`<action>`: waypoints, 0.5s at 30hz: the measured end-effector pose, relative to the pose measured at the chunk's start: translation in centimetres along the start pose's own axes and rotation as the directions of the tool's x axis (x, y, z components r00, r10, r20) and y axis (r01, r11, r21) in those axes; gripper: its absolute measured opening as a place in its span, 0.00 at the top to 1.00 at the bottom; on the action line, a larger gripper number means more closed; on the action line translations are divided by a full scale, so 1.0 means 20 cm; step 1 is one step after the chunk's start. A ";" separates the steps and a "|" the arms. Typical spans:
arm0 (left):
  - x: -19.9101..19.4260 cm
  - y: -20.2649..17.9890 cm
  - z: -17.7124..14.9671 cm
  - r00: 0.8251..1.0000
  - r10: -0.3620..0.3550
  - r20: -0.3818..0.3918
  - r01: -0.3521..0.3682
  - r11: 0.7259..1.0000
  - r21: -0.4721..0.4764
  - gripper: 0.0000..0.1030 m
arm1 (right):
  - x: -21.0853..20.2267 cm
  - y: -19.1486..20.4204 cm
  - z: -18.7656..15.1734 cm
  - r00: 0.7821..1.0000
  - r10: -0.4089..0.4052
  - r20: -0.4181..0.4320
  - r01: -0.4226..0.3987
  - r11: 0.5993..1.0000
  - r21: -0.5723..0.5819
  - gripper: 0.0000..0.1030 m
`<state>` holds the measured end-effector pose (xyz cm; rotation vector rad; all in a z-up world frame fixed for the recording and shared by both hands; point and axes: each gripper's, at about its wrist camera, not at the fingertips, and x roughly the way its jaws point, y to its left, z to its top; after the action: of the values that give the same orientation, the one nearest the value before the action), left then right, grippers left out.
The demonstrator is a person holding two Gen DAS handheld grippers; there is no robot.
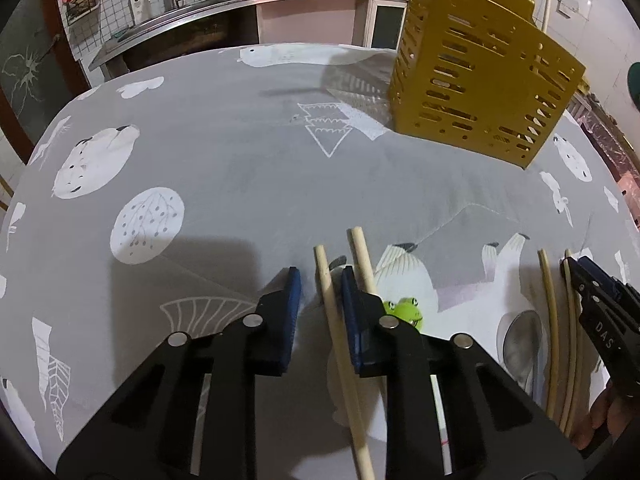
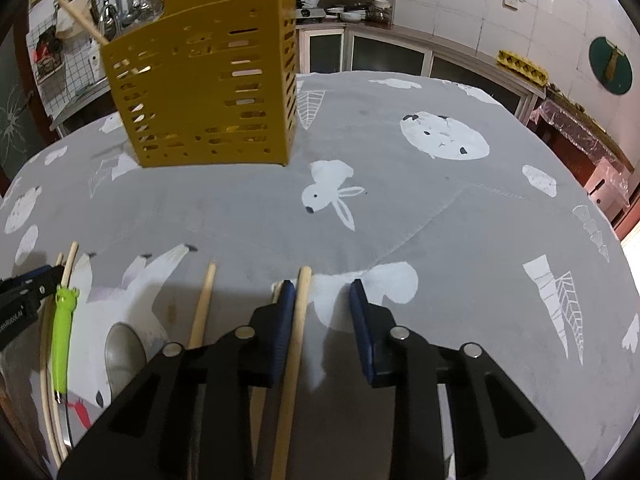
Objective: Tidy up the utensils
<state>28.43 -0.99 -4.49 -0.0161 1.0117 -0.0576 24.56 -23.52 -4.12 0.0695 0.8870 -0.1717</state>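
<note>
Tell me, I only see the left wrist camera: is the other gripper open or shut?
Observer: Open. The right gripper has a wooden chopstick lying between its fingers, not squeezed.
Operator: What is that green frog peeking out by my gripper?
Observer: It is the top of a long green handle, lying on the cloth beside a metal spoon.

Both the left gripper [image 1: 320, 276] and the right gripper [image 2: 325, 290] have matte black angular bodies with triangular cut-outs and round silver pivot screws. Their flat fingers [image 1: 291, 312] are faced in dark blue. White lettering marks the right gripper's side, and bare skin [image 1: 600, 416] shows beneath it.
</note>
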 end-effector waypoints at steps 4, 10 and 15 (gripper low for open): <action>0.00 0.01 0.01 1.000 -0.010 -0.001 0.010 1.000 -0.005 0.89 | 0.01 0.00 0.01 1.000 0.019 0.001 -0.019 1.000 0.010 0.88; 0.01 0.03 0.02 1.000 -0.030 -0.009 0.030 0.999 -0.029 0.94 | 0.02 -0.04 0.03 0.998 0.066 -0.008 -0.066 0.996 0.062 0.93; 0.00 0.02 0.03 1.000 -0.027 -0.003 0.027 0.999 -0.024 0.95 | 0.00 -0.05 0.03 0.997 0.076 -0.002 -0.076 0.995 0.066 0.94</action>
<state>28.94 -0.55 -4.30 -0.0511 1.0153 -0.0700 24.94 -24.56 -3.77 0.1654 0.8815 -0.1299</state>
